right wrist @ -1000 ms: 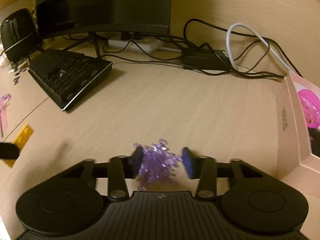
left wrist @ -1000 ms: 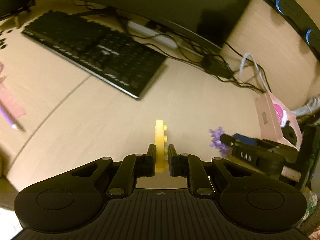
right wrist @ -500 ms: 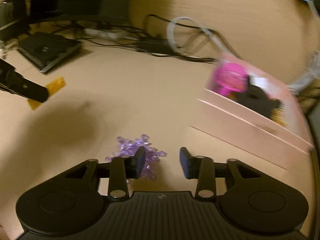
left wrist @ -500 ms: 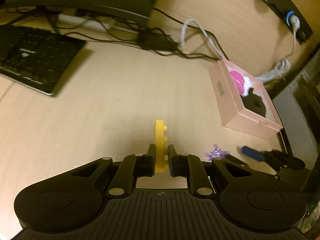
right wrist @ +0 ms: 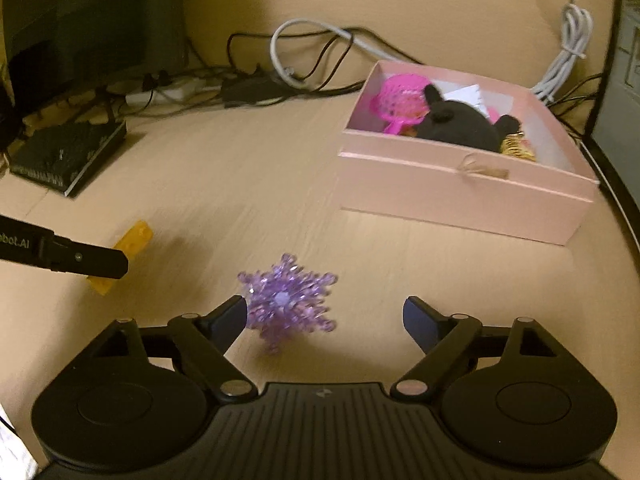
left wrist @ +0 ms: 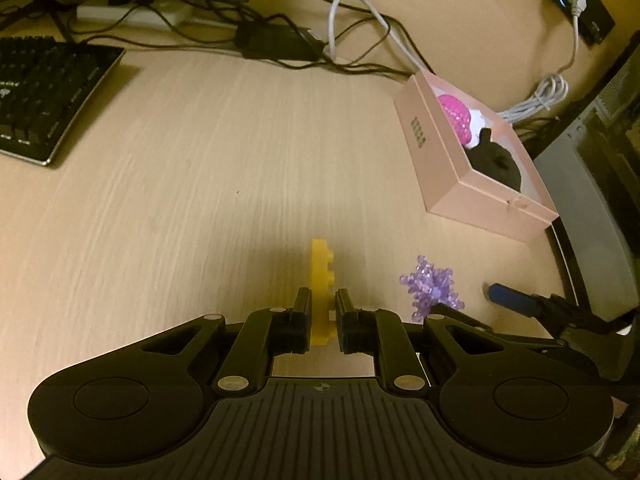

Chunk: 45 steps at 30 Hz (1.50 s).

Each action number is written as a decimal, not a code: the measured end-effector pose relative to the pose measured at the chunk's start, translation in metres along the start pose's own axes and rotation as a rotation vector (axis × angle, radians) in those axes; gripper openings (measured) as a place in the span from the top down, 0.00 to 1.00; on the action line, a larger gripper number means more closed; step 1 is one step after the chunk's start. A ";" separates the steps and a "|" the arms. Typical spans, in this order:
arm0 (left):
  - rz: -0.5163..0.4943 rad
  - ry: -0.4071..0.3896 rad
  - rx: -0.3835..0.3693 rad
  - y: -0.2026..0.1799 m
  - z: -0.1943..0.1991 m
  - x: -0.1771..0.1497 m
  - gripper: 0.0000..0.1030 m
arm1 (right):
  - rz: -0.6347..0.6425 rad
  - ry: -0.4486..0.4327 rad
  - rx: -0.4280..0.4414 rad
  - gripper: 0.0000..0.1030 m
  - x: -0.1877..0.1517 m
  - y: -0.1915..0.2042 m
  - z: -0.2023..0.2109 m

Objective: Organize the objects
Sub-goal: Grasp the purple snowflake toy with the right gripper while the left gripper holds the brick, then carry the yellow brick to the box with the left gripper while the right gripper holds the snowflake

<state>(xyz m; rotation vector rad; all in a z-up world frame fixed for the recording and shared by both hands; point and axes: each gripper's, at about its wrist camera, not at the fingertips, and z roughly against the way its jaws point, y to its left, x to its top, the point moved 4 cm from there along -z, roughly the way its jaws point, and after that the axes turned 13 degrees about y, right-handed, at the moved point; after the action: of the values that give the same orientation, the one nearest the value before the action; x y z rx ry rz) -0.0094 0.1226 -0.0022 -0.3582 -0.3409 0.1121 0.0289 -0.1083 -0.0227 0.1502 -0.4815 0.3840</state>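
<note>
My left gripper is shut on a flat yellow studded brick and holds it on edge above the desk; the brick also shows in the right wrist view. My right gripper is wide open. A purple crystal snowflake lies on the desk beside its left finger, inside the gap; it also shows in the left wrist view. An open pink box stands ahead to the right, holding a pink toy and a black plush.
A black keyboard lies at the far left below a monitor. Cables and a power brick run along the back wall. A dark computer case stands right of the pink box, at the desk's edge.
Both grippers swung right toward the pink box. My right gripper opened wide and let go of the purple snowflake, which now lies by its left finger. The left kept the yellow brick.
</note>
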 end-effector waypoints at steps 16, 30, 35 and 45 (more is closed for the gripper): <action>0.028 0.028 0.006 0.018 0.008 -0.017 0.86 | 0.106 0.007 0.011 0.40 0.002 0.040 -0.004; -0.063 0.085 -0.033 -0.012 -0.006 -0.026 0.86 | 0.066 0.002 -0.041 0.40 -0.022 0.016 0.018; -0.128 0.108 -0.049 -0.036 -0.013 -0.027 0.86 | 0.023 -0.015 -0.069 0.40 -0.036 -0.006 0.042; -0.210 0.035 -0.132 -0.093 -0.008 0.006 0.86 | -0.131 -0.131 -0.113 0.40 -0.042 -0.067 0.105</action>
<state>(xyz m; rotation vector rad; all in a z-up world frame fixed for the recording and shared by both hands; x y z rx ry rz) 0.0038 0.0348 0.0266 -0.4522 -0.3501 -0.1231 -0.0231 -0.2069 0.0459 0.0972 -0.6179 0.2186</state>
